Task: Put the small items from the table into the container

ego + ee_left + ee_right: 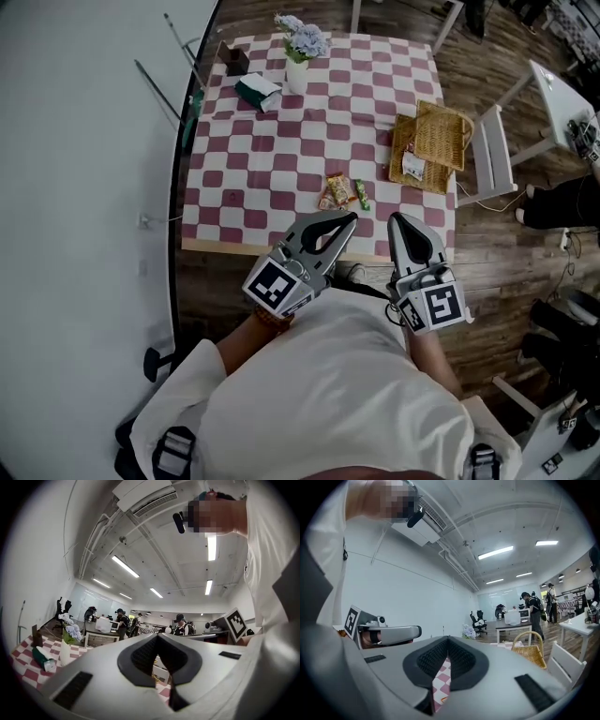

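Observation:
Small snack packets (337,191) lie on the red-and-white checked table (244,178) near its front edge, with a green one (362,195) beside them. A wicker basket (431,141) with its handle stands at the table's right edge and holds a white packet (412,167). My left gripper (350,219) is shut and empty, held just before the table's front edge below the packets. To its right my right gripper (397,218) is also shut with nothing in it. In the right gripper view the basket (529,652) shows ahead on the right past the jaw tips (448,638).
A vase of flowers (298,56), a green-and-white pack (258,91) and a dark box (234,61) stand at the table's far end. A white chair (487,155) is right of the basket. A white wall (84,141) runs along the left. People stand far back (180,624).

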A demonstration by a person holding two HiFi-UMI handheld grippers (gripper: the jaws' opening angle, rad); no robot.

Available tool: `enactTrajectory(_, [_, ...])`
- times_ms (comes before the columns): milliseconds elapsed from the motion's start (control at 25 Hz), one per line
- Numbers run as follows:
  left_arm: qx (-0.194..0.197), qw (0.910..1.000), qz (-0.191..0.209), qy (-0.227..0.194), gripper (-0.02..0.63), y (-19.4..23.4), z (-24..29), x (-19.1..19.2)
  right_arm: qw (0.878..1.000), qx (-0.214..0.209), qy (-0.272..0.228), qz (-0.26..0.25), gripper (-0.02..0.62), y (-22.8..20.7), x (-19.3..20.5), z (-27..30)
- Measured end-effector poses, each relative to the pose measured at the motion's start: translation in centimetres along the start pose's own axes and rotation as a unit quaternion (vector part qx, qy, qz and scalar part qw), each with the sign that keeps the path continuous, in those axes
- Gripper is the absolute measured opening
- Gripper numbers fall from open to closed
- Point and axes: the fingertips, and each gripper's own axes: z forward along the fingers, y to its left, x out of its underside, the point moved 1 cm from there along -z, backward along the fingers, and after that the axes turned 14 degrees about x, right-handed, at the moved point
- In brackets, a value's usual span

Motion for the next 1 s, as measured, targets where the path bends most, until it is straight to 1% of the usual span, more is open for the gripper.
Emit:
enactTrajectory(240, [-0.01,0.9999,-0.01,0.007,0.026,1.6,0.9,1.0,1.0,-0.004,0.018,-0.003,0.023,-1.0,0.7,1.7])
enactTrajectory(440, [-0.02,0.9994,-0.021,0.019,0.026,2.8,1.3,3.2,0.999,-0.008,0.048,-0.006,0.023,-1.9,3.1,2.8])
enactTrajectory(560, [-0.025,0.9987,-0.028,0.034,0.026,3.7,1.5,5.2,0.998,-0.007,0.068,-0.011,0.025,-2.7,5.3,3.7])
enactTrajectory(680, [-0.03,0.9958,-0.053,0.068,0.026,4.6,1.5,7.7,0.996,-0.004,0.092,-0.02,0.026,-3.5,7.7,5.2])
enactTrajectory(840, [-0.035,0.9926,-0.074,0.09,0.026,6.7,1.8,11.1,0.991,-0.006,0.129,-0.021,0.031,-4.9,11.7,7.9])
enactTrajectory(880, [-0.035,0.9922,-0.075,0.093,0.026,7.2,1.9,12.0,0.99,-0.005,0.14,-0.023,0.034,-5.1,12.9,8.4])
enactTrajectory(960, [-0.038,0.9917,-0.075,0.096,0.026,8.2,2.0,14.0,0.985,-0.006,0.167,-0.03,0.06,-5.6,15.3,9.4])
enactTrajectory(1000, [-0.04,0.9904,-0.082,0.103,0.026,8.7,2.0,15.1,0.983,-0.006,0.18,-0.033,0.063,-5.9,16.6,10.1])
